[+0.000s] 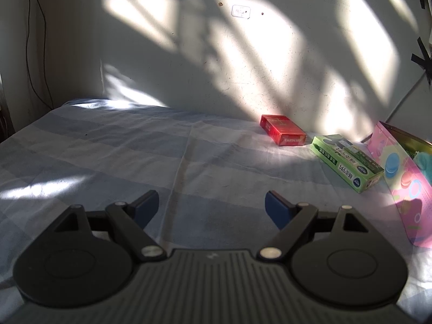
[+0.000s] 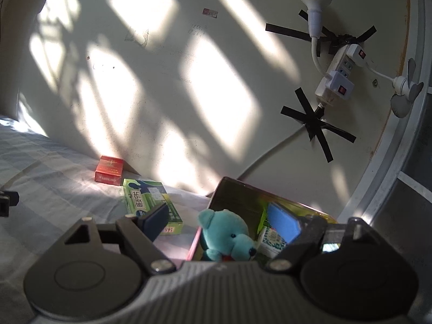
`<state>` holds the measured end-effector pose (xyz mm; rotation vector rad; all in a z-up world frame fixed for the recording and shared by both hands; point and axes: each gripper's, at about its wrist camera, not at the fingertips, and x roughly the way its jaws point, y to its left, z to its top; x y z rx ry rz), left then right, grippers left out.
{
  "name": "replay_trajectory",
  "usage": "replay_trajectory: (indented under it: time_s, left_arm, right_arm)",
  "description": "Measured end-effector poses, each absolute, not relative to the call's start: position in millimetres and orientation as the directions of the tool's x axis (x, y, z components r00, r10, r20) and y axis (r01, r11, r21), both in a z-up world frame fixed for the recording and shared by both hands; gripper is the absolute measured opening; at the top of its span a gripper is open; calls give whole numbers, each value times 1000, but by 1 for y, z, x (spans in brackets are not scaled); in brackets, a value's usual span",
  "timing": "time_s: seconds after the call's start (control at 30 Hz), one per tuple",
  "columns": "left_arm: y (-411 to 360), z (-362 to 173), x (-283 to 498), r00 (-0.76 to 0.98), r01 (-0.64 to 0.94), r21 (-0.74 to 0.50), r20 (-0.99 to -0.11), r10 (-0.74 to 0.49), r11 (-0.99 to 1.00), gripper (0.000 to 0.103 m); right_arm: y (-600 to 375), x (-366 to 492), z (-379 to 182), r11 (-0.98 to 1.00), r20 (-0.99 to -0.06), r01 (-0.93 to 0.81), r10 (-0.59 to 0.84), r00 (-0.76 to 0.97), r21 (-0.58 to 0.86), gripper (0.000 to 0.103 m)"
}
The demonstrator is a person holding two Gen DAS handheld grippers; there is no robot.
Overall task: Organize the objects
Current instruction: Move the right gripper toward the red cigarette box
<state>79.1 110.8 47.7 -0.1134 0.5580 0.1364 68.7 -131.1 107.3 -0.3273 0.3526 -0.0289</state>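
Observation:
A red box [image 1: 283, 130] and a green box [image 1: 347, 161] lie on the checked sheet by the wall, also in the right wrist view, the red box [image 2: 109, 173] beyond the green box [image 2: 151, 205]. A pink open box [image 1: 405, 178] stands at the right; in the right wrist view its inside [image 2: 237, 197] holds a teal plush bear [image 2: 226, 235] and a small green-and-white carton [image 2: 272, 239]. My left gripper [image 1: 212, 206] is open and empty over the sheet, left of the boxes. My right gripper [image 2: 224, 222] is open, just above the pink box and the bear.
The bed's checked sheet [image 1: 121, 148] runs to a sunlit wall [image 1: 243, 54]. A power strip [image 2: 337, 75] with cables is taped to the wall at the right. A curved white frame [image 2: 399, 145] borders the far right.

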Motion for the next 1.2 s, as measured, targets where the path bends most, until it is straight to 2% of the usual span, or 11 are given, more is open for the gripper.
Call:
replay_trajectory:
  time_s: [0.1,0.23,0.3,0.47,0.67,0.7,0.73,0.87,1.0,1.1,1.2]
  left_arm:
    - [120,52,78,851,-184,-101,-514,107,978,87]
    - [136,52,78,850,-231,-152,-513,123,961,87]
    - [145,50,79,841,-259,-194,-526,123,946,87]
    - [154,42,84,821,-292,-233,-558,118,928,87]
    - [151,33,95,788,-260,-230,-612,68,938,87]
    - [150,32,96,785,-255,-232,-617,61,939,87]
    - [150,31,97,782,-251,-233,-621,55,940,87]
    - [150,31,97,779,-243,-228,-625,50,943,87]
    - [153,33,94,795,-212,-259,-606,12,942,88]
    - [155,36,91,814,-147,-317,-576,-67,937,88]
    - [141,36,90,805,18,-378,-544,-237,926,88]
  right_arm:
    - [-117,60,121,950,-315,-172,85,945,-261,82]
    - [-80,90,121,902,-440,-413,323,838,-126,77]
    - [-64,120,111,885,-496,-463,381,780,-49,75]
    - [-20,219,74,903,-564,-429,347,750,-14,75]
    - [1,319,20,960,-676,-275,168,717,-54,74]
    - [-1,329,14,963,-697,-269,175,696,-27,71]
    - [-5,337,7,961,-718,-276,203,666,15,60]
    - [0,323,4,935,-717,-354,260,647,20,58]
    - [-7,257,5,877,-706,-480,338,623,-4,58]
    - [-36,199,6,843,-706,-538,390,592,14,58]
    - [-73,141,9,811,-704,-585,428,566,22,59]
